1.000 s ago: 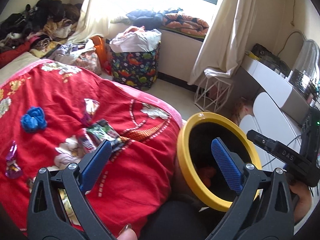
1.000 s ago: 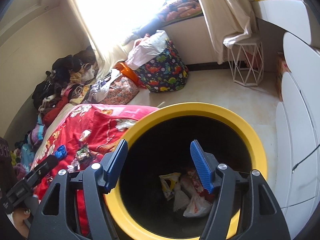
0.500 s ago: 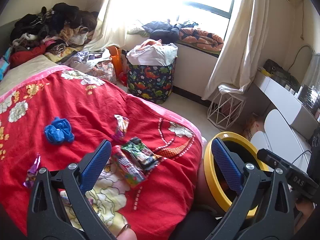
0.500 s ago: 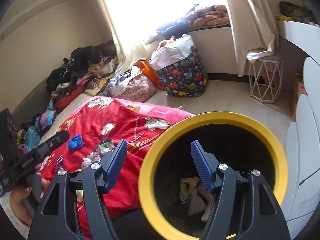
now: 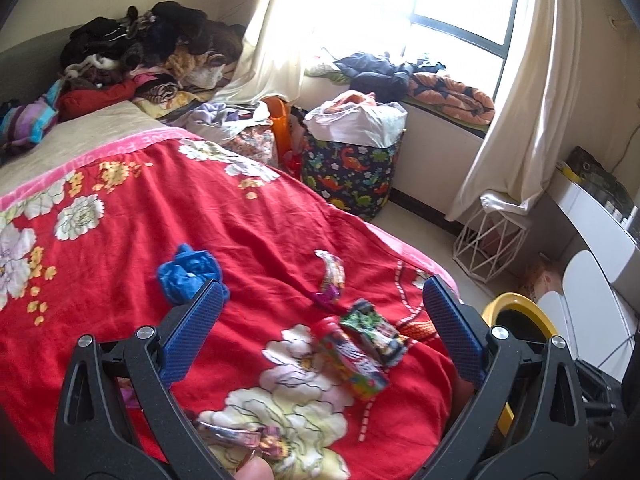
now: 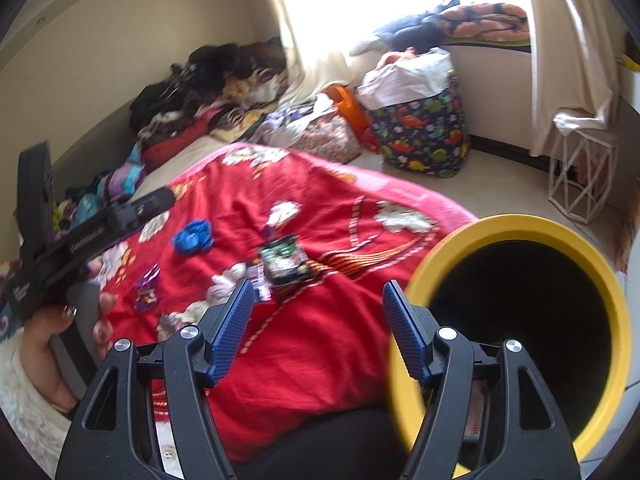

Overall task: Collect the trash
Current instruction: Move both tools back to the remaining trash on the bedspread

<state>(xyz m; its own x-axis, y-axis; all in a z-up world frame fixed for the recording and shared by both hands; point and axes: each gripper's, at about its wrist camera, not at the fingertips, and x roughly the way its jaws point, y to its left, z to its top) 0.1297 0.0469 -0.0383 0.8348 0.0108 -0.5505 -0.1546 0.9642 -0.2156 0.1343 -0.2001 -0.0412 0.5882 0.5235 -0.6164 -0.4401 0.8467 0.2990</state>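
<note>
Trash lies scattered on a red flowered blanket (image 5: 248, 216): a crumpled blue wad (image 5: 188, 274), a twisted candy wrapper (image 5: 331, 276), colourful snack packets (image 5: 360, 350) and a shiny wrapper (image 5: 240, 438) near the front edge. My left gripper (image 5: 320, 312) hangs open above the packets, holding nothing. In the right wrist view the blue wad (image 6: 193, 237), a dark packet (image 6: 285, 261) and purple wrappers (image 6: 147, 292) show on the blanket (image 6: 304, 344). My right gripper (image 6: 318, 308) is open and empty over the blanket's edge, beside the yellow-rimmed black bin (image 6: 516, 228).
A dinosaur-print hamper (image 5: 352, 176) with a white bag stands on the floor by the window. A white wire stool (image 5: 490, 240) and white furniture (image 5: 592, 216) sit at the right. Piled clothes (image 5: 152, 52) cover the bed's far end. A person's hand (image 6: 64, 328) holds the left gripper.
Both grippers swung left, away from the bin and over the blanket. The bin slid to the right of both views; the trash on the bed came toward the centre.
</note>
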